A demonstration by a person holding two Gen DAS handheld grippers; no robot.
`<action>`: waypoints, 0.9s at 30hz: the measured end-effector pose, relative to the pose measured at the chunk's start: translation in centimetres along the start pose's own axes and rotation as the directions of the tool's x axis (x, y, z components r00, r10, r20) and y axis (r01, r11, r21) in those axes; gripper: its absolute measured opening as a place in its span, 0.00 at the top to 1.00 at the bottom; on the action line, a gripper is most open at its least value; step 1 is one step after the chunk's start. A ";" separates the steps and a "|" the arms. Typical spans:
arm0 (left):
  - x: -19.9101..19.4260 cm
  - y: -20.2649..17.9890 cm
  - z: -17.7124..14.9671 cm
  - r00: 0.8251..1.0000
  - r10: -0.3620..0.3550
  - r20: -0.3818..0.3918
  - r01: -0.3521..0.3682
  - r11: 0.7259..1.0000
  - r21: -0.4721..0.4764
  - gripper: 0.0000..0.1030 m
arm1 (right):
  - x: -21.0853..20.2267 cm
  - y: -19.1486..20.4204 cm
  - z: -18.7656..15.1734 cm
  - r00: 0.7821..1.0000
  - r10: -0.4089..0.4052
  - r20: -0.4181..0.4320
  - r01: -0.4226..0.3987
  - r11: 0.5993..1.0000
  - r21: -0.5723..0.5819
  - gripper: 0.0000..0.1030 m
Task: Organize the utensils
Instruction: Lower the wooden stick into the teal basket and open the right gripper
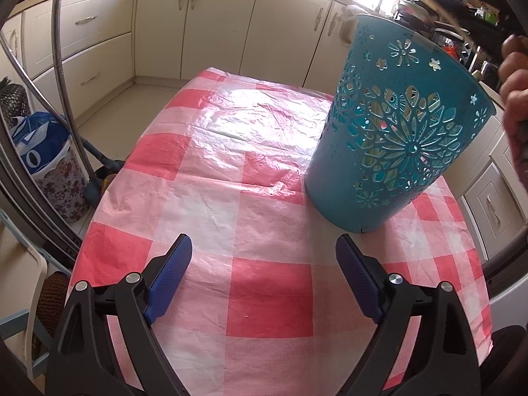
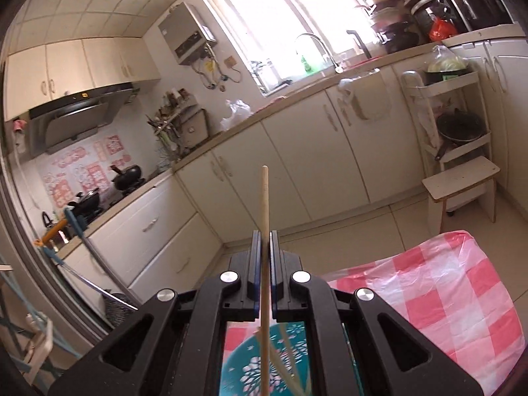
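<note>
From the left wrist camera, the left gripper (image 1: 264, 264) is hanging over the checked tablecloth (image 1: 204, 151) with its blue pads spread wide and nothing between them. The teal holder (image 1: 396, 138), a perforated plastic cup with flower cut-outs, is standing on the cloth ahead and to the right of this claw, near but apart from it, and pale sticks are showing through its holes. A hand (image 1: 514, 99) is appearing at the far right edge, above and beside the holder's rim; what it is carrying is too blurred there to tell.

From the right wrist camera, the right gripper (image 2: 264, 244) is clamping a wooden chopstick (image 2: 264, 198) between pads that are closed almost flat together. The stick's long axis is running along the claw's own line: one end is poking out forward toward the cabinets (image 2: 297, 151), the other is trailing back under the body. Through the gap beneath, the holder's open mouth (image 2: 244, 356) is sitting directly below, with more chopsticks already leaning inside.

So the right hand is by far the nearer to the holder, and the coming move seems to be turning on tipping the stick's rear end down into that opening before letting go
</note>
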State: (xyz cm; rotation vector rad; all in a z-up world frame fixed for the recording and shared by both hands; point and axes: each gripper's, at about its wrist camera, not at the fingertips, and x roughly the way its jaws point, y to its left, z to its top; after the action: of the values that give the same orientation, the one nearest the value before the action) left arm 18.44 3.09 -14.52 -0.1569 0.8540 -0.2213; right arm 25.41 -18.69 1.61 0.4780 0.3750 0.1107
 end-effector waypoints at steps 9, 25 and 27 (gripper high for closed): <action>0.0 0.1 0.0 1.000 -0.005 -0.003 0.005 1.000 0.005 0.18 | 0.4 -1.2 -0.5 1.000 -0.008 -0.022 0.009 1.000 0.006 0.95; 0.2 0.0 0.0 1.000 -0.004 -0.007 0.004 1.000 0.007 0.18 | -0.7 -1.1 -0.4 1.000 -0.014 -0.008 0.014 1.000 -0.008 0.95; 0.2 0.0 0.0 1.000 -0.004 -0.006 0.004 1.000 0.006 0.18 | -0.5 -0.8 -0.6 1.000 -0.018 -0.002 0.018 1.000 -0.014 0.95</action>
State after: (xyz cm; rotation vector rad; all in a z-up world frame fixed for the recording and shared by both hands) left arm 18.54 3.07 -14.65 -0.1527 0.8594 -0.2282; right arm 24.74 -19.25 0.92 0.4610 0.3803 0.0967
